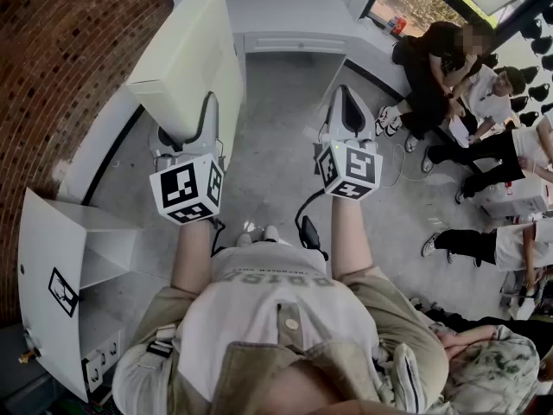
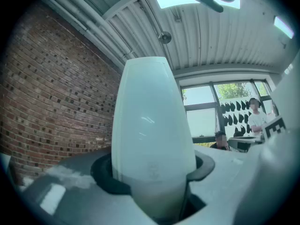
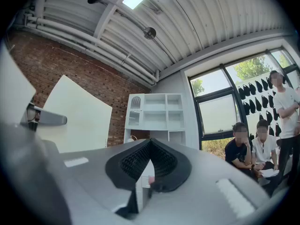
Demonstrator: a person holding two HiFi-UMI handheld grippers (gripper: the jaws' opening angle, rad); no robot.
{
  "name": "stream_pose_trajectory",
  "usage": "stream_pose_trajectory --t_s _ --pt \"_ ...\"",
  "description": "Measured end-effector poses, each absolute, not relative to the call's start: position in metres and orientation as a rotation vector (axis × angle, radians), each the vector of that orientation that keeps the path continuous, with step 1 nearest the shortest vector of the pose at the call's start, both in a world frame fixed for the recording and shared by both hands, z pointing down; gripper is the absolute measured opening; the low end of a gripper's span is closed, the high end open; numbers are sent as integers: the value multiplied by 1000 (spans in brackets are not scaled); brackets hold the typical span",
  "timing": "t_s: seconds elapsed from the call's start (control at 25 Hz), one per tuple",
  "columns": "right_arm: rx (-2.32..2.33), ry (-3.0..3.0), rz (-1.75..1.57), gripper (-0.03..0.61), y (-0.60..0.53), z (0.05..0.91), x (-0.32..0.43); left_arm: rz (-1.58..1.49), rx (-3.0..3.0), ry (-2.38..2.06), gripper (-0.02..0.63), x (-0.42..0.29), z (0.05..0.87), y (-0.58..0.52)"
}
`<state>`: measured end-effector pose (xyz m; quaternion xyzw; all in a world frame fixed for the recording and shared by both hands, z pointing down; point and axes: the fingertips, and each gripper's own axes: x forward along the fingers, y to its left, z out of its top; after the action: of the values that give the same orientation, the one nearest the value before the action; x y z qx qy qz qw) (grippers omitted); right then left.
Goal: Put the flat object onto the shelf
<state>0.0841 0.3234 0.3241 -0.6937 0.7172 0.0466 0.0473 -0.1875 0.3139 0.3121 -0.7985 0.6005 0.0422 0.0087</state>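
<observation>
Indoors, left gripper (image 1: 204, 111) fingers grasping cream flat panel (image 1: 186, 59), right gripper (image 1: 346, 102) fingers clenched, white shelf (image 1: 43, 249) nearby

Cream flat panel (image 1: 186, 59) on edge, clamped in left tongs (image 1: 184, 128); white compartmented shelf (image 3: 154, 112) upright, well apart

The grey floor (image 1: 276, 171) carries everything round you. Your shoes (image 1: 259, 232) stand on it at the middle of the head view, a white shelf (image 1: 60, 266) with open compartments stands on it at 8 o'clock by the brick wall (image 1: 60, 67), and a second white unit (image 1: 285, 15) stands at 12 o'clock. From 1 to 4 o'clock people (image 1: 432, 67) sit on that floor, with a white box (image 1: 518, 199) among them at 3 o'clock.
</observation>
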Motion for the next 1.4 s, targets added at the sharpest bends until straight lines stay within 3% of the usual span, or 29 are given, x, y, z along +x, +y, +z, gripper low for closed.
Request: stream_pose_trajectory --t_s 0.76,1.08,1.16,1.4 --pt "-2060 2223 161 0 309 315 104 283 -2552 1927 296 -159 313 298" --pt "-1884 2171 -122 3 306 327 114 729 -2723 2058 296 -161 332 278" --pt "-1831 2158 -231 59 306 338 114 835 -2729 2087 296 -159 334 272" --pt "-1606 2152 -697 329 316 408 95 1103 -2749 2120 296 -156 340 256"
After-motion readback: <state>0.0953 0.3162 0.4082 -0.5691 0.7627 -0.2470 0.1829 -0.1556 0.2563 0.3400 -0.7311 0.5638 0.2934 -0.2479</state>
